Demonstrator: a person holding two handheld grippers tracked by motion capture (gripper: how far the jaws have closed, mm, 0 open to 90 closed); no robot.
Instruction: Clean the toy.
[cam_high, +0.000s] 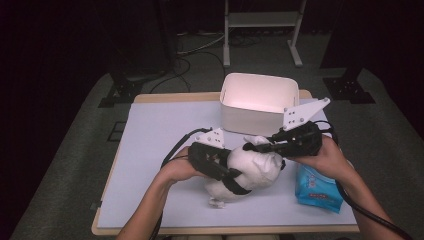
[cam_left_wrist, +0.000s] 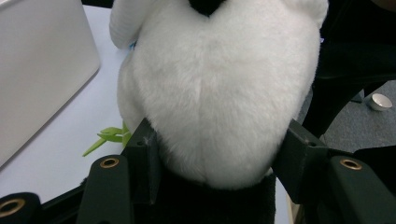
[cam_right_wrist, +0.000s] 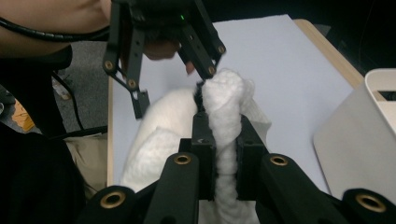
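A white plush toy (cam_high: 255, 167) with black patches sits at the front middle of the table, held between both grippers. My left gripper (cam_high: 234, 179) comes in from the left, its jaws spread wide and pressed on the toy's round body (cam_left_wrist: 219, 93). My right gripper (cam_high: 257, 146) reaches from the right and is shut on a thin white fold of the toy (cam_right_wrist: 225, 107), pinched between its fingers (cam_right_wrist: 204, 144). In the right gripper view the left gripper (cam_right_wrist: 173, 79) straddles the toy's far side. A small green leaf piece (cam_left_wrist: 106, 136) pokes out beside the toy.
A white open bin (cam_high: 250, 120) stands just behind the toy at the table's back right, and its wall (cam_right_wrist: 359, 140) is close to my right gripper. A blue packet (cam_high: 317, 189) lies at the front right under the right hand. The light tabletop (cam_high: 160, 135) stretches to the left.
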